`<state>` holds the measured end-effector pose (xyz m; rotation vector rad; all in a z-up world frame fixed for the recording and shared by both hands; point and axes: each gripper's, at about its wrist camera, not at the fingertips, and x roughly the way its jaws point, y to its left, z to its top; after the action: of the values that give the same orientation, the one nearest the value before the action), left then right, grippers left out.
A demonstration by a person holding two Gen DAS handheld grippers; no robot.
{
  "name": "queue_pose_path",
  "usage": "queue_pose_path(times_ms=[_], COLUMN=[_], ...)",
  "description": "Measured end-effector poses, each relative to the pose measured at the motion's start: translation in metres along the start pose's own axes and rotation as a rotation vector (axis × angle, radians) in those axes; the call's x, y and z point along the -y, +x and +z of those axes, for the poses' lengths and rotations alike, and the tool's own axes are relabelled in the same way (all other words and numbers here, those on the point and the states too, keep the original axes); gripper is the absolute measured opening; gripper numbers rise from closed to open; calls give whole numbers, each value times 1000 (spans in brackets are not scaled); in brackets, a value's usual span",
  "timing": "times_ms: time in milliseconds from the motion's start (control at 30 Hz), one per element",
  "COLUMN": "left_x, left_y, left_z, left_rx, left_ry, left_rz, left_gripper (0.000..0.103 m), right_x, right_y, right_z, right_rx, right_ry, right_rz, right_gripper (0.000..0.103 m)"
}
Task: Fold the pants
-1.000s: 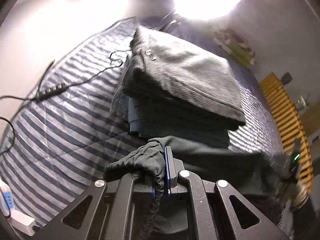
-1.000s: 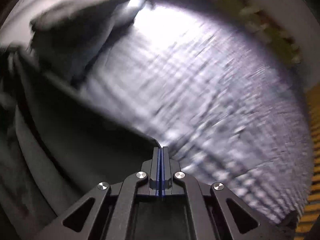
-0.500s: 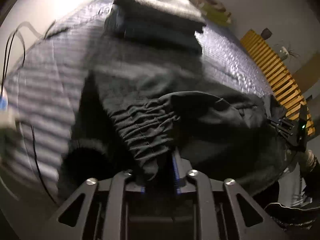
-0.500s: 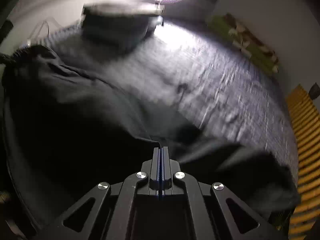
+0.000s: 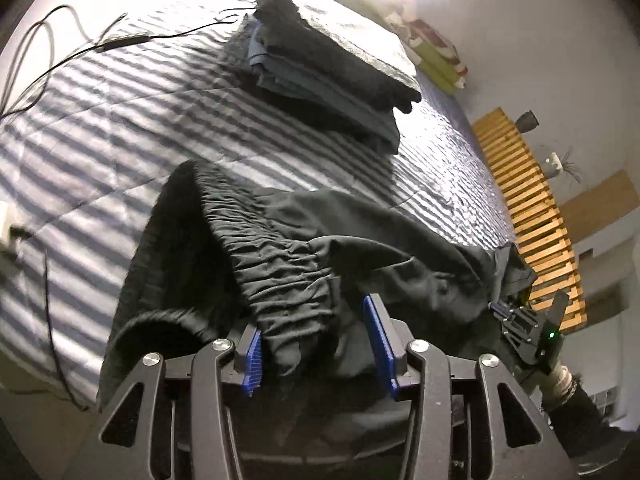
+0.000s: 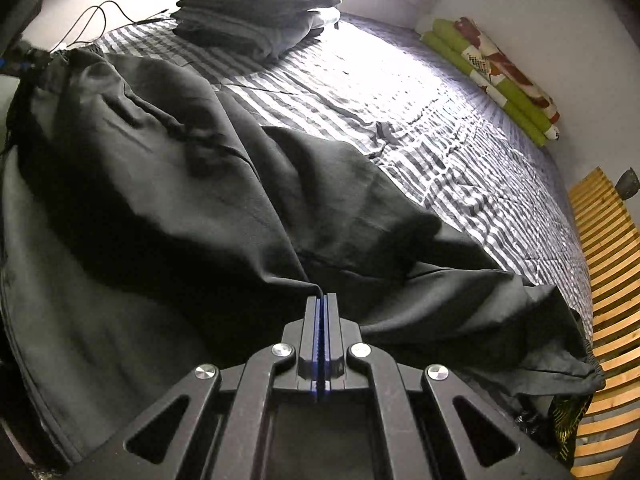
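Observation:
Black pants lie spread on the near part of a striped bed, their gathered elastic waistband bunched toward the left wrist camera. My left gripper stands open, its blue pads on either side of the waistband fabric, which droops between them. In the right wrist view the pants stretch away to the left, one leg trailing right toward the bed's edge. My right gripper is shut on a fold of the pants near the crotch seam. The right gripper also shows at the right in the left wrist view.
A stack of folded dark clothes sits at the far side of the striped bedspread. Black cables run along the left. A green and red rolled blanket lies by the wall. A wooden slatted surface borders the bed's right.
My left gripper has opened and let go of the waistband it pinched. The pants have been brought down and laid out on the bed. My right gripper stays shut on the fabric.

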<state>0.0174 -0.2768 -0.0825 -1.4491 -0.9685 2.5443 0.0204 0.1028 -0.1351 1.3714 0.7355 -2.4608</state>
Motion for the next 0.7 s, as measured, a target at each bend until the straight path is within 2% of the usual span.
queue_pose_path(times_ms=[33,67,167,267,333,433,500,567,633,667,700], left_x=[3,6,8,0,-7,-16,-19,-19,-16,-15,-14], left_y=[3,6,1,-12,-17,-15,-12,-10,-8,-7,-6], left_z=[3,5,5,-5,-15,-28,-31,-31,-28,-26,-23], left_rx=[3,7,40,61,53,18,3,-4,-9,-12,-16], left_ry=[11,20,30,21,8,8,2,-1,8,13,16], left_rz=[10,20,42,24,23,30,23,7,-1,-1,3], left_gripper=[33,12,8,8,8,8,8,9,15,22,35], right_x=[-1,-1,2,17,32,44,42,36,26,16,10], right_y=[1,2,2,-12,-23,-28,-22,-13,-2,5,10], right_z=[0,0,0,6,13,29,44,59,68,73,74], right_rx=[-4,-12,-38,-11,31,79,86,76,55,44,40], right_ry=[2,-1,-10,34,64,60,20,-26,-77,-115,-132], right_rz=[6,16,58,122,154,167,161,200,236,252,255], right_gripper=[1,2,3,13,32,35,35,35,36,37,39])
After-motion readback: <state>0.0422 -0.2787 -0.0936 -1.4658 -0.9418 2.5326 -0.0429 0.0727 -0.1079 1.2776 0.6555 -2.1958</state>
